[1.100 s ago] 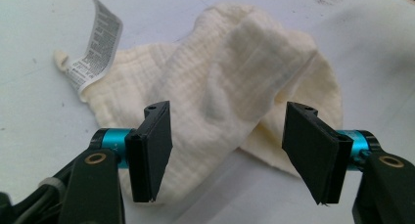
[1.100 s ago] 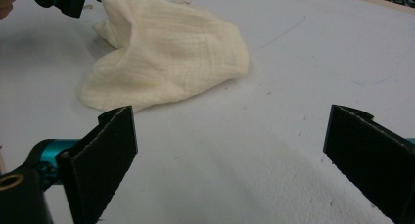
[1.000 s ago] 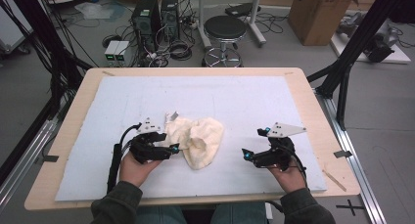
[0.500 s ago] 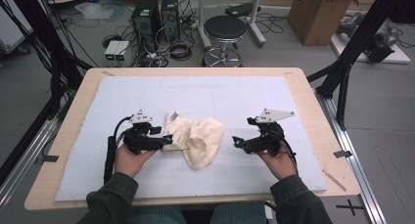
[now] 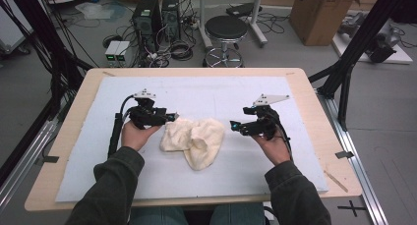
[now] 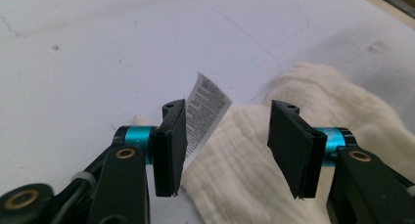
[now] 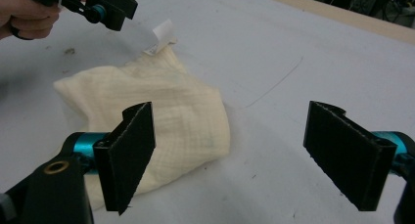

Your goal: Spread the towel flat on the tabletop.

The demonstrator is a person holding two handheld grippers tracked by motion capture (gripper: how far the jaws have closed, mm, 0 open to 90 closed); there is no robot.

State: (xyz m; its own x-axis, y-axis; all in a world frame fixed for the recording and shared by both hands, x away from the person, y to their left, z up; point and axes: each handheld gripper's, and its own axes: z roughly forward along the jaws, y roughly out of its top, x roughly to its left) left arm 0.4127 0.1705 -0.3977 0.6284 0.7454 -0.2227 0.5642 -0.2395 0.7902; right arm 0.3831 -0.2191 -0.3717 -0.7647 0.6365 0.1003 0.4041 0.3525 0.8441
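A crumpled cream cloth (image 5: 194, 140) lies on the white mat (image 5: 206, 95) in the middle of the table. A white printed label (image 6: 205, 105) sticks up from its left edge. My left gripper (image 5: 168, 118) is open at that edge; in the left gripper view (image 6: 227, 131) the label stands by one jaw and the cloth (image 6: 342, 104) lies beyond the gap. My right gripper (image 5: 235, 126) is open wide, just right of the cloth and apart from it. In the right gripper view (image 7: 240, 155) the cloth (image 7: 161, 101) lies ahead with the left gripper (image 7: 100, 9) behind it.
The wooden table (image 5: 314, 102) frames the mat. A thin wooden stick (image 5: 336, 181) lies near the table's right front edge. Black frame posts (image 5: 359, 43) stand to the right, and a stool (image 5: 226, 31) and computer boxes (image 5: 157, 14) sit beyond the far edge.
Both hands have moved away from the person, toward the middle of the mat. The right gripper has also shifted left, closer to the cloth. The cloth has stayed put.
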